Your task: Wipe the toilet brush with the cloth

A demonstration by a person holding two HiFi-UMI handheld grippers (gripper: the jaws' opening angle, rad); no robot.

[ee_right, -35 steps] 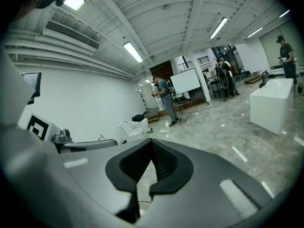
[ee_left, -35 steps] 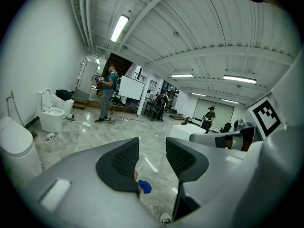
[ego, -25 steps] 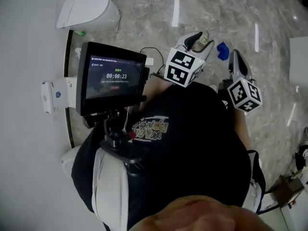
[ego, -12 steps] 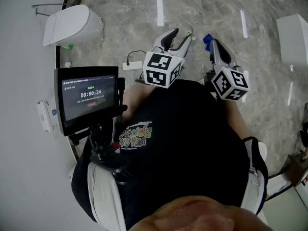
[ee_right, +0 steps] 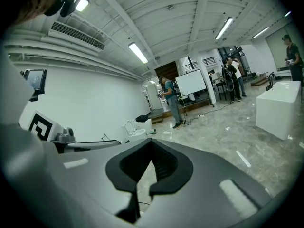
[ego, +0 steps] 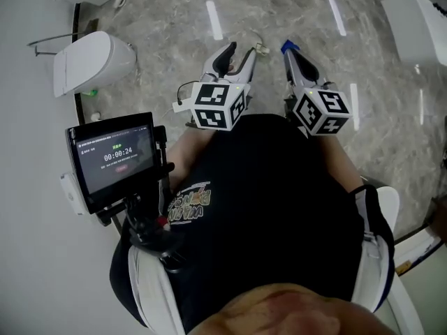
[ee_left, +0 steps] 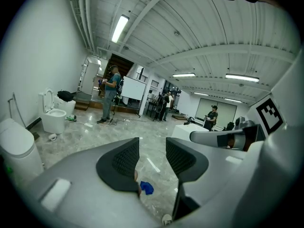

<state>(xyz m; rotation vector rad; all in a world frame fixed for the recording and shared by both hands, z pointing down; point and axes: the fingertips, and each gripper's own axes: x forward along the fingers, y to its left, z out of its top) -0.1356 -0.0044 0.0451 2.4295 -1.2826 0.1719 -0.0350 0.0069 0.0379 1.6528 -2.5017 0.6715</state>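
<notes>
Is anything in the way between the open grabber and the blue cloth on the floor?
No, nothing visible. In the left gripper view, only bare floor lies between the left gripper, jaws open, and the blue cloth.

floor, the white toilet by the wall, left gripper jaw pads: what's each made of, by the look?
Floor: polished stone or stone-look tile; grey veining, mirror-like streaks of the ceiling lights.
Toilet: probably glazed ceramic; white, smooth, soft sheen.
Pads of the left gripper: likely rubber or soft plastic; matte black, finely ribbed.
</notes>
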